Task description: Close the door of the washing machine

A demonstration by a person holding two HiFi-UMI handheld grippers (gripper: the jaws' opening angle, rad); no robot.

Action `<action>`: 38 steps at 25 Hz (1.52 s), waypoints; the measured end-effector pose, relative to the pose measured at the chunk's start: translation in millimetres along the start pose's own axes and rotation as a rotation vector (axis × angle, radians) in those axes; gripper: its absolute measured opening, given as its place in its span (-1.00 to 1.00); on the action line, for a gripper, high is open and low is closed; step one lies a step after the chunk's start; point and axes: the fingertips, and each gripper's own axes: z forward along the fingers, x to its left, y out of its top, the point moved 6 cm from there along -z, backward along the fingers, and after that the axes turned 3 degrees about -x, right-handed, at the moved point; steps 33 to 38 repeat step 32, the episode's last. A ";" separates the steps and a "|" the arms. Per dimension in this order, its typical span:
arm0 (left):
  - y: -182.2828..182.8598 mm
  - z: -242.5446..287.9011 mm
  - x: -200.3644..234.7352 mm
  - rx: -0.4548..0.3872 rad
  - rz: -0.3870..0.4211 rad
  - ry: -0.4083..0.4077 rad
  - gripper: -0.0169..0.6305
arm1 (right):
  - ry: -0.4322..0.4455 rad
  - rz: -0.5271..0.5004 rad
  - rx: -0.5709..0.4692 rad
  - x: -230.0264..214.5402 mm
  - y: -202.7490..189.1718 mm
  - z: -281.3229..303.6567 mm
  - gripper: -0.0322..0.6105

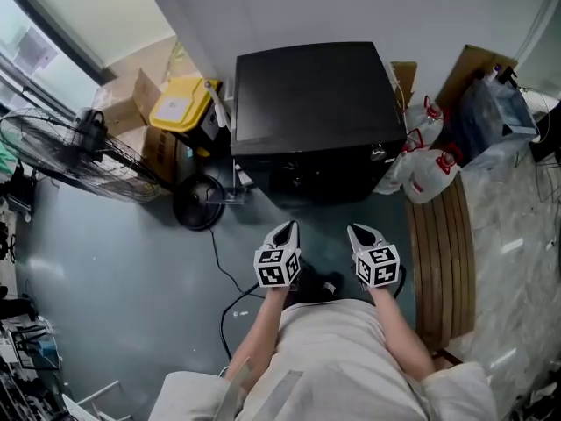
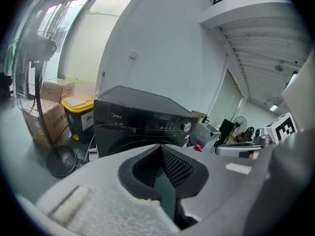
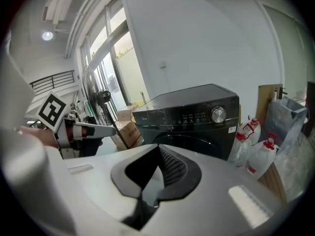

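The black washing machine (image 1: pixel 307 103) stands against the white wall, straight ahead of the person, with its control strip and knob along the top of the front. Its round door (image 3: pixel 199 142) appears to lie flush with the front. To the left stand a tilted pedestal fan (image 1: pixel 79 156), cardboard boxes (image 1: pixel 131 95) and a yellow-lidded bin (image 1: pixel 180 103). To the right are a slatted wooden bench (image 1: pixel 443 253) and white jugs with red caps (image 1: pixel 429 174). A dark cable (image 1: pixel 219 266) runs across the floor. Nothing stands between the person and the machine's front. Both forearms reach forward, side by side. The left gripper (image 1: pixel 290 227) and right gripper (image 1: pixel 359 230) are tilted down toward the machine and short of it, each with its jaws pressed together on nothing.
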 end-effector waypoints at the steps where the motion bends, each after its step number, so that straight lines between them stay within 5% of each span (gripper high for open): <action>1: -1.1 0.9 -0.6 0.002 -0.002 -0.003 -0.93 | 0.010 0.009 -0.004 0.7 0.1 0.3 -0.89; 38: -9.8 2.4 -21.0 0.050 0.067 -0.069 -0.93 | 0.018 -0.047 -0.044 5.1 4.1 -7.0 -0.89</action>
